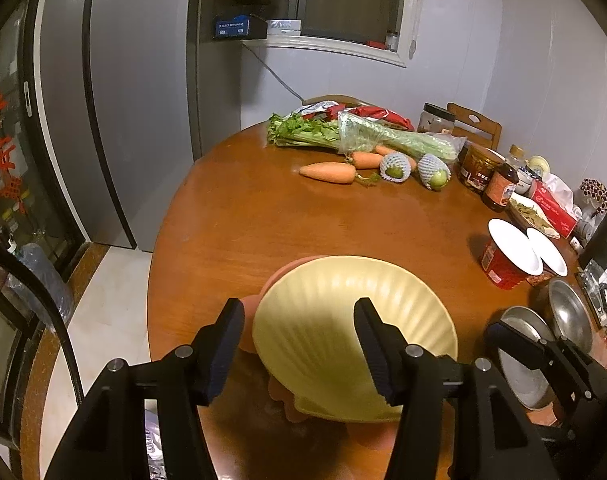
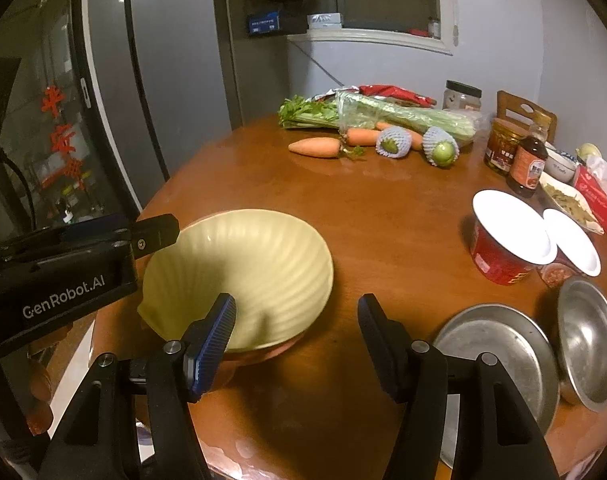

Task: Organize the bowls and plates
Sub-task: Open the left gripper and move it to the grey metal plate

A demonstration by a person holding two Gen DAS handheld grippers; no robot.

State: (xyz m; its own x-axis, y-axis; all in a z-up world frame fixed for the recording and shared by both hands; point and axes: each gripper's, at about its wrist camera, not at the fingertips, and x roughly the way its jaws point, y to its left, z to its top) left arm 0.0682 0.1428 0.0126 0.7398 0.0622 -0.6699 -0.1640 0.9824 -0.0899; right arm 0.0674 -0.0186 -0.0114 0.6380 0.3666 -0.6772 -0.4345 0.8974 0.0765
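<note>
A pale yellow ribbed bowl sits nested in a pink dish on the round wooden table. My left gripper is open and straddles the bowl's left rim: one finger is outside it, the other over its inside, and neither presses on it. In the right wrist view one left fingertip shows by that rim. My right gripper is open and holds nothing; its left finger hangs over the bowl's near right rim, the other over bare wood. A steel plate and a steel bowl lie to the right.
At the back of the table lie carrots, celery and netted fruit. Jars and bottles, two red paper cups and a tissue box crowd the right side. A fridge stands beyond the left edge.
</note>
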